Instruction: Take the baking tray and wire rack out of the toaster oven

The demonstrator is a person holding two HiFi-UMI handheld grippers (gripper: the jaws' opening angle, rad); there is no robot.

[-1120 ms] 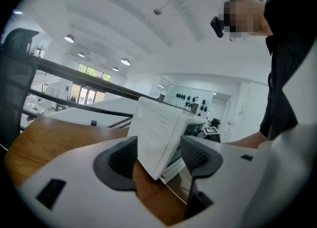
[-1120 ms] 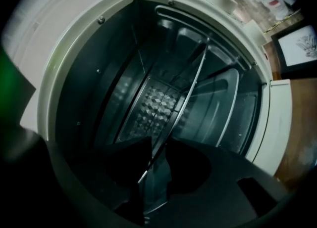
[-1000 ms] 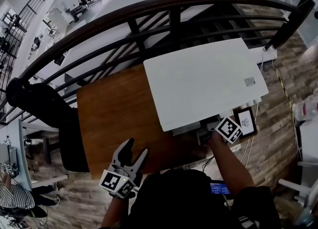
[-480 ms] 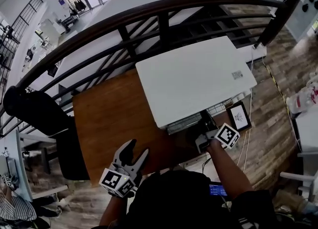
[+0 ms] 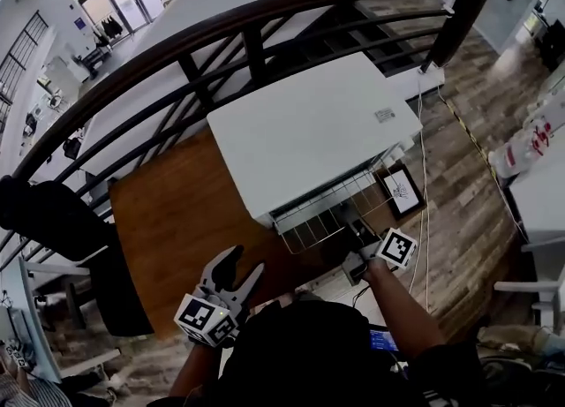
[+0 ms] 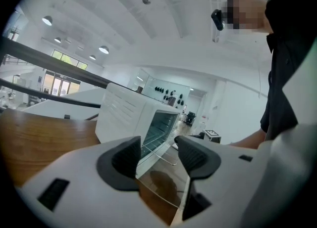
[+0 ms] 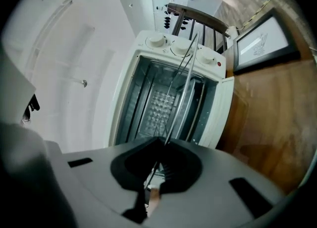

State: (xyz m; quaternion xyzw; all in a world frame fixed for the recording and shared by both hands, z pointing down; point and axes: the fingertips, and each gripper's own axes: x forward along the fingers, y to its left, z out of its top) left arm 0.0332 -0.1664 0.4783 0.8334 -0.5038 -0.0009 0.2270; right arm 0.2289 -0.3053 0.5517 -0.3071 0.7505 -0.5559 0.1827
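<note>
The wire rack had slid about halfway out of the toaster oven within the last second, its front wire clamped in the closed right gripper. Beside the oven's front, the left gripper was empty, its spread jaws just narrowing. The rack looked nearly free.

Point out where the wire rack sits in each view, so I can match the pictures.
Head view: the thin metal wire rack juts from the front of the white box-shaped toaster oven, lower centre, pinched by the right gripper.
Left gripper view: the rack shows low centre, beyond the left gripper's open jaws.
Right gripper view: the rack runs edge-on through the centre, from the shut jaws into the oven.
Shared landmark: that toaster oven.
</note>
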